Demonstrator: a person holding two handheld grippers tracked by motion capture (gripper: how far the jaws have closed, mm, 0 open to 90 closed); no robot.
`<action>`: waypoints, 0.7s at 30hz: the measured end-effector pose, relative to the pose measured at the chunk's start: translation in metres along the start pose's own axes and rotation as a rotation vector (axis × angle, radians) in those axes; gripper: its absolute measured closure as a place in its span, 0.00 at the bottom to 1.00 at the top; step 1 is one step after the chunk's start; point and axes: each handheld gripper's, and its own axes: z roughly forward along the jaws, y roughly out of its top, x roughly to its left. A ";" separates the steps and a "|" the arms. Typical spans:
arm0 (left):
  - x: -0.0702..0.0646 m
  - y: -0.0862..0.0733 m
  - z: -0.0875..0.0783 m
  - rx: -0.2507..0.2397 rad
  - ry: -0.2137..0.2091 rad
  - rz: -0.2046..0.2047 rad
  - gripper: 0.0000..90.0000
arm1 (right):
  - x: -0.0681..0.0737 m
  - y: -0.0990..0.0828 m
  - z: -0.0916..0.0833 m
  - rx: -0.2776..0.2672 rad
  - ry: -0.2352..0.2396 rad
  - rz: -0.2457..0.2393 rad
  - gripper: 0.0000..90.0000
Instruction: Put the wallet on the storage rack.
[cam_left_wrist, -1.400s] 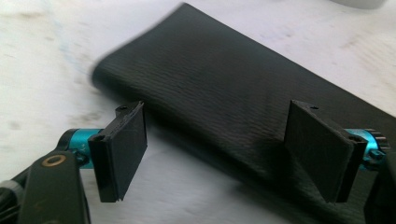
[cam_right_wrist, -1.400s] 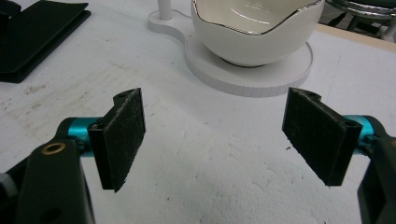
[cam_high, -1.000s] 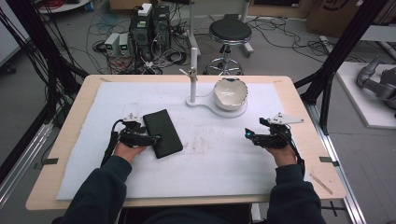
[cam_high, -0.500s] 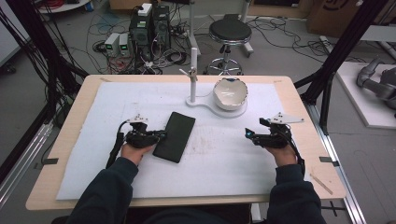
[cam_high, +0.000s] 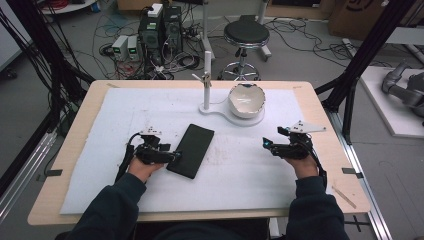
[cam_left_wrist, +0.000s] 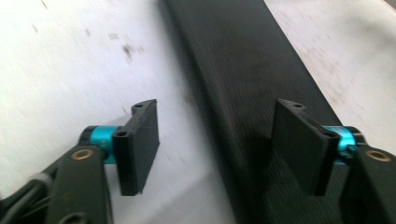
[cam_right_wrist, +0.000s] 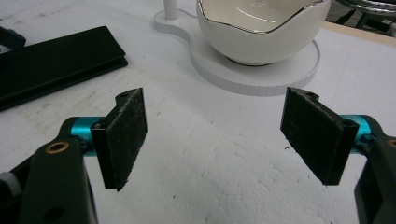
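A flat black slab (cam_high: 192, 149) lies on the white sheet (cam_high: 150, 110), left of the table's middle, its far end leaning right. My left gripper (cam_high: 175, 156) is at the slab's near left edge. In the left gripper view its jaws (cam_left_wrist: 215, 121) have just been opening. They stand apart, one pad over the slab (cam_left_wrist: 243, 70) and the other over the sheet, with the slab's edge between them and no pad pressing. My right gripper (cam_high: 265, 145) rests open on the right side; its jaws (cam_right_wrist: 215, 116) have only sheet between them. The slab (cam_right_wrist: 56, 60) also lies at the upper left there.
A white bowl with a gold rim (cam_high: 246, 99) sits on a white base plate (cam_right_wrist: 261, 74) with an upright post (cam_high: 206, 75) at the back middle. The wooden table's edge (cam_high: 325, 115) borders the sheet. Computers, cables and a stool stand beyond the table.
The black slab has swung clockwise, from leaning left to leaning right, and shifted a little right. My left gripper moved right with it. The right gripper stayed put.
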 end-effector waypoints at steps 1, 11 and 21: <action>-0.002 -0.003 0.001 -0.013 0.008 0.022 0.32 | 0.000 0.000 0.000 0.003 -0.002 0.000 0.26; -0.009 -0.004 0.002 -0.049 -0.072 0.029 0.72 | 0.003 0.001 0.004 0.011 0.001 -0.020 0.27; -0.025 0.003 0.002 -0.135 -0.146 0.104 0.87 | 0.002 0.000 0.001 -0.002 0.008 -0.006 0.27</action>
